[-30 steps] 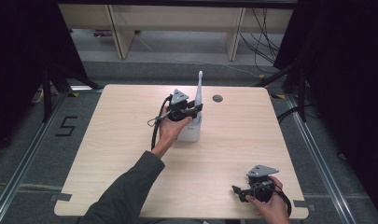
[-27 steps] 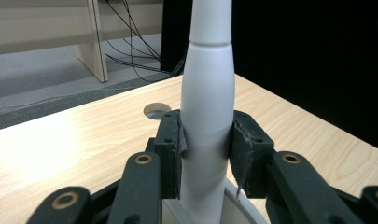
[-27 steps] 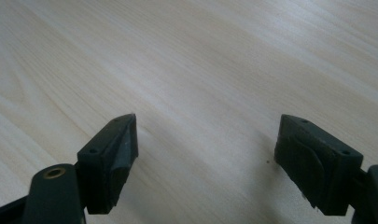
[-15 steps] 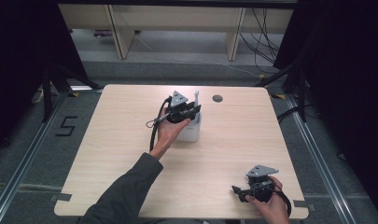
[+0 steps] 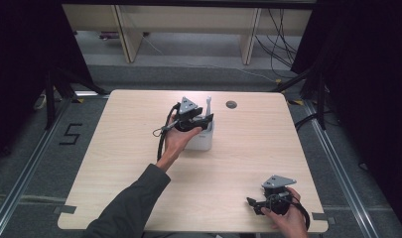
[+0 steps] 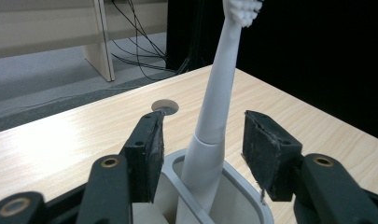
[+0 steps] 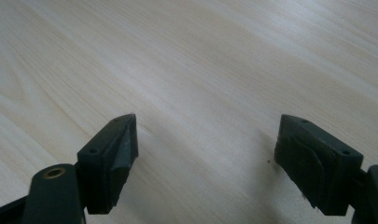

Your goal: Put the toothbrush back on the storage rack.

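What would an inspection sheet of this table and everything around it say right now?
Surface: pale wooden table, with a round hole near its far edge.
Job's things: white toothbrush standing tilted in a white holder.
Clutter: nothing seen.
Grippers: left gripper has just been opening; its jaws stand either side of the toothbrush, clear of it. Right gripper is open over bare table at the near right corner.
Cables: a black cable hangs from the left gripper; more run across the floor beyond the table.
Surroundings: wooden furniture legs, dark curtains, tape on the floor.
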`<state>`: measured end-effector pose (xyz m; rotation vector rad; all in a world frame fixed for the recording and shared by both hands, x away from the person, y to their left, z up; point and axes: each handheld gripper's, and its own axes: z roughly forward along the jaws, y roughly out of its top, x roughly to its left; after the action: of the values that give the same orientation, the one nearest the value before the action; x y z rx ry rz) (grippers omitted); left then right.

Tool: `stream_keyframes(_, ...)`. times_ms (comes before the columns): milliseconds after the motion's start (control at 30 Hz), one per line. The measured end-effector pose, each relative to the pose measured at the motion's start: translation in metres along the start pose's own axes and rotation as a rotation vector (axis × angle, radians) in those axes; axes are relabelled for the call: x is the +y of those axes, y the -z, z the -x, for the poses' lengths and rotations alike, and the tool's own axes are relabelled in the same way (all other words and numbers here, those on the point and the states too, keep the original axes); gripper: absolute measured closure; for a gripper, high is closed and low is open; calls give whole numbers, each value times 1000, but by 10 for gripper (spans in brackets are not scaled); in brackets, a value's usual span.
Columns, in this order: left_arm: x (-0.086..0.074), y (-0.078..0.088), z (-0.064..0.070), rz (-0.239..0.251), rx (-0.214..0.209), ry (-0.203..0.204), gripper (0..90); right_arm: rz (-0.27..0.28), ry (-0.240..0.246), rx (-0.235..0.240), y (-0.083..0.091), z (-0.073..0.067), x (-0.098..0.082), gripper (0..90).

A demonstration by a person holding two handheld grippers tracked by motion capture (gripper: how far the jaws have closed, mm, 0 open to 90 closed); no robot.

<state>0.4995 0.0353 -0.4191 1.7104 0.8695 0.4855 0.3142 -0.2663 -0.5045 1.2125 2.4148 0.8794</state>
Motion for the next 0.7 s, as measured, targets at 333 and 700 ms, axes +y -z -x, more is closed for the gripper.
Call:
stream_keyframes(333, 3, 5, 1, -15, -9, 9, 450, -6, -6, 2, 0, 0, 1, 220)
stream_keyframes(700, 3, 11, 3, -48, -13, 11, 361, 3, 10, -2, -1, 1, 0, 220)
